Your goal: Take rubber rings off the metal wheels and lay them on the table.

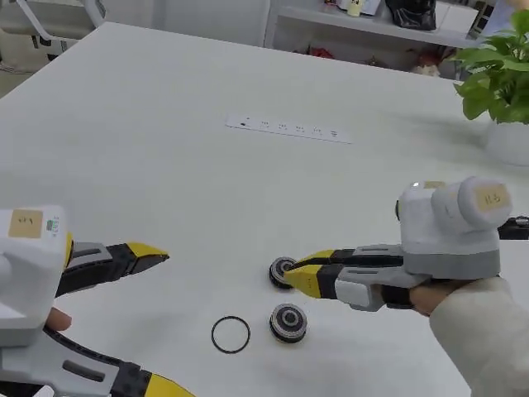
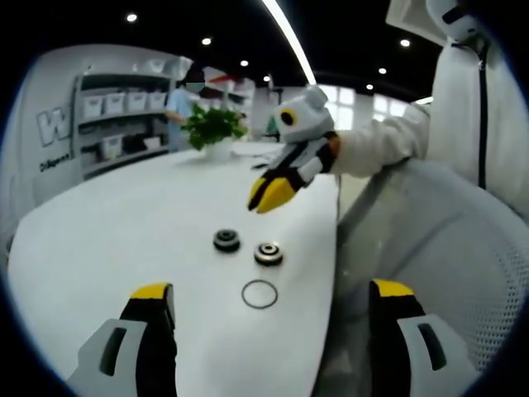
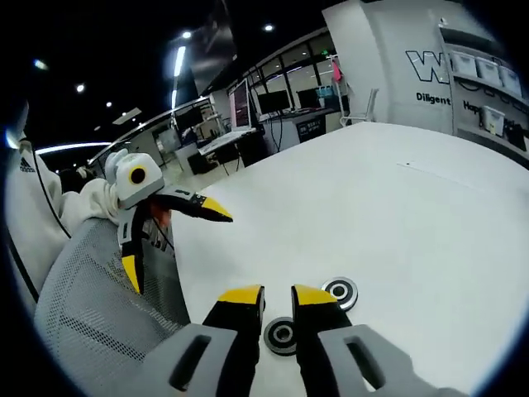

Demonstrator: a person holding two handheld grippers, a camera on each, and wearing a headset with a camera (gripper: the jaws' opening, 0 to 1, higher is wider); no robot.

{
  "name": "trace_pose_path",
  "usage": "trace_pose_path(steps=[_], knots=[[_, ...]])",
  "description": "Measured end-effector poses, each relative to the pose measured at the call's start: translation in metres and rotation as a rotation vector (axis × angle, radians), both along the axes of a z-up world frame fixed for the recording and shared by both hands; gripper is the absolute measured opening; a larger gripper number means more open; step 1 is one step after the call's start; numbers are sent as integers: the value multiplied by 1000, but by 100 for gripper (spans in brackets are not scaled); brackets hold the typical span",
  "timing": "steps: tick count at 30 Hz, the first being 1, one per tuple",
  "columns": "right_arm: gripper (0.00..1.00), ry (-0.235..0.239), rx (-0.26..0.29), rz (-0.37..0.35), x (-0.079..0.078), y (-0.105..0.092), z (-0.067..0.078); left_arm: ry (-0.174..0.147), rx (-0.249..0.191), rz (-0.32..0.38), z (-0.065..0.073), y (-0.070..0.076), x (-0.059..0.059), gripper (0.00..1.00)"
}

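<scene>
Black rubber ring (image 1: 231, 334) lies near right hand-held gripper (image 1: 297, 274), not touching.

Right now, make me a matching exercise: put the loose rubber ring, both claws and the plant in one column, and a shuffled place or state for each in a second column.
Column one:
1. thin black rubber ring
2. left yellow-tipped claw
3. right yellow-tipped claw
4. green leafy plant

Column two:
A. tips at the farther round metal wheel
B. at the far right of the white table
C. lying flat beside the nearer round metal wheel
D. jaws wide apart, holding nothing

Pairs: 1-C, 2-D, 3-A, 4-B
</scene>
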State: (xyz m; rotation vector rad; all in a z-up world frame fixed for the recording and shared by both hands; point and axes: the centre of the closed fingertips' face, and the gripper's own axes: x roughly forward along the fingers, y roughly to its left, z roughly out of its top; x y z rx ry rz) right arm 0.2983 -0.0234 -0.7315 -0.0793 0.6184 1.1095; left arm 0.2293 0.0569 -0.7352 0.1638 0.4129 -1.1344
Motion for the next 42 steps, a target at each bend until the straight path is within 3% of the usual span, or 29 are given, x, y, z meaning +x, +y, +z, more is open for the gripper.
trace_pose_path(steps=[4, 8, 13, 21, 23, 26, 34, 42], knots=[[16, -40, -19, 10, 4, -10, -1, 1, -37, 9, 12, -3, 4, 100], [19, -21, 11, -4, 7, -20, -1, -23, -46, 8, 24, -4, 10, 99], [24, -40, 17, -5, 10, -26, -3, -54, -49, -4, 38, -8, 18, 96], [28, 24, -5, 53, -2, -29, -20, -121, -28, -39, 57, -21, 32, 91], [29, 43, -26, 77, -6, -29, -28, -142, -23, -49, 63, -26, 37, 90], [27, 38, -70, 112, -10, -29, -38, -169, -18, -66, 69, -34, 42, 88], [26, 40, -127, 158, -16, -31, -54, -225, -9, -126, 78, -60, 54, 83], [27, 39, -155, 185, -19, -31, -60, -245, 6, -176, 76, -92, 66, 73]])
